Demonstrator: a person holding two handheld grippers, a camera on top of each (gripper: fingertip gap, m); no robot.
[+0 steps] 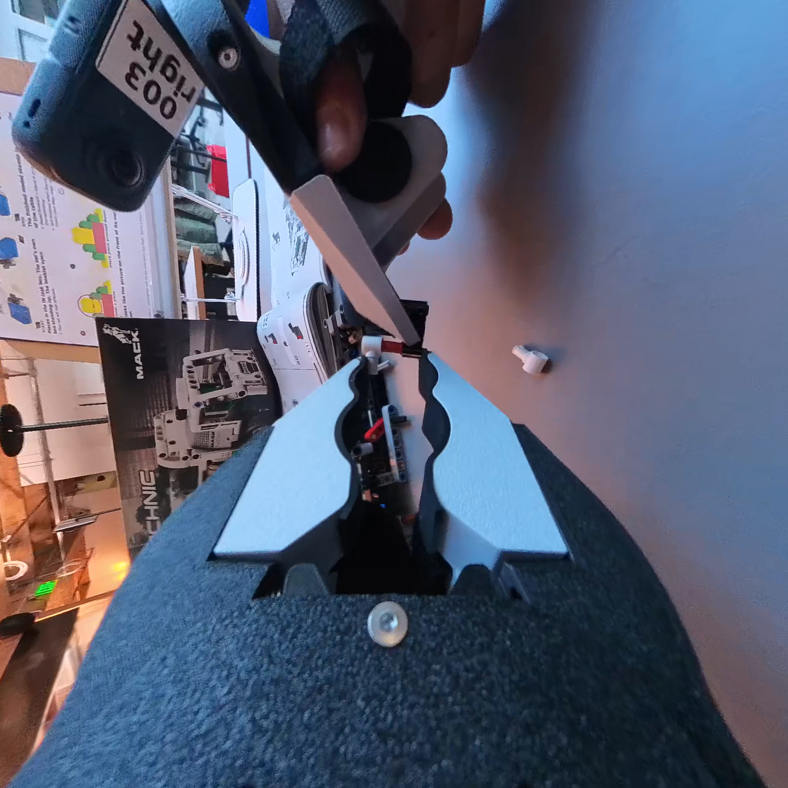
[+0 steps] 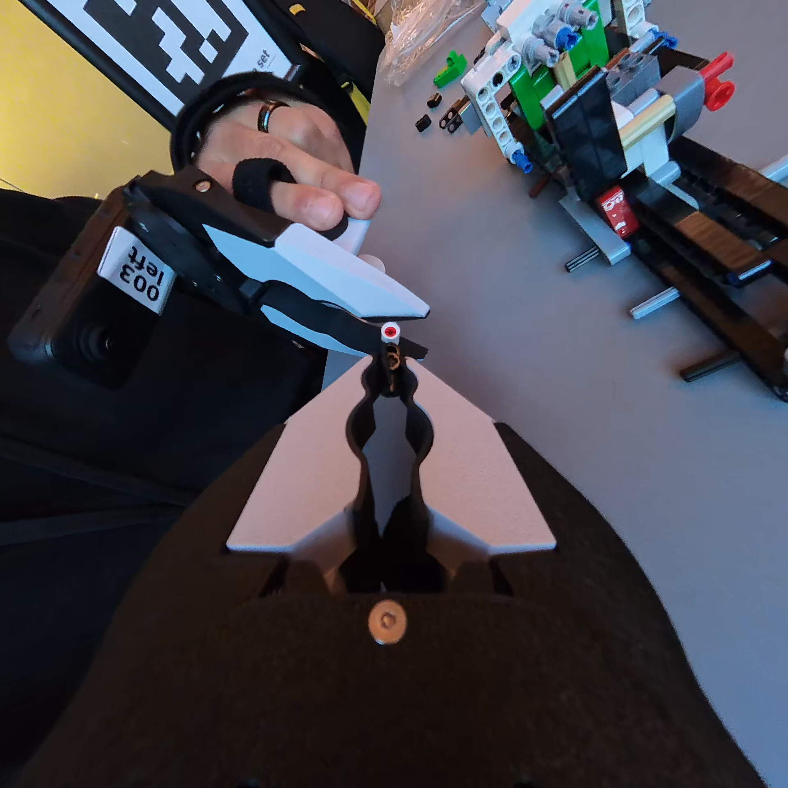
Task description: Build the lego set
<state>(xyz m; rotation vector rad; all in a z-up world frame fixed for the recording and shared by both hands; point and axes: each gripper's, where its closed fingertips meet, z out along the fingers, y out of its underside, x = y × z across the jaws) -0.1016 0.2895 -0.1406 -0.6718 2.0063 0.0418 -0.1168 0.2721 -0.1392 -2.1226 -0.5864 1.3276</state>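
Worktop [image 2: 533,341]: grey and smooth, with all the pieces lying on it.
Big lego model [image 2: 597,111]: black, white and green, with red and blue bits. It sits on the worktop, far from both grippers.
Lego box [image 1: 187,422]: dark, with a picture of a white truck. It stands at the side in the left wrist view.
Left gripper [image 1: 394,360]: its jaws are apart, and the tip of one touches a small white piece.
Right gripper [image 2: 391,362]: its jaws are squeezed shut on a small black piece.
Small joined piece [image 1: 394,346]: white, red and black in a row. It is up in the air between the two gripper tips.
Loose white piece [image 1: 531,361]: it lies alone on the worktop, near the left gripper.
Green piece [image 2: 450,68]: it lies on the worktop beside the big model.
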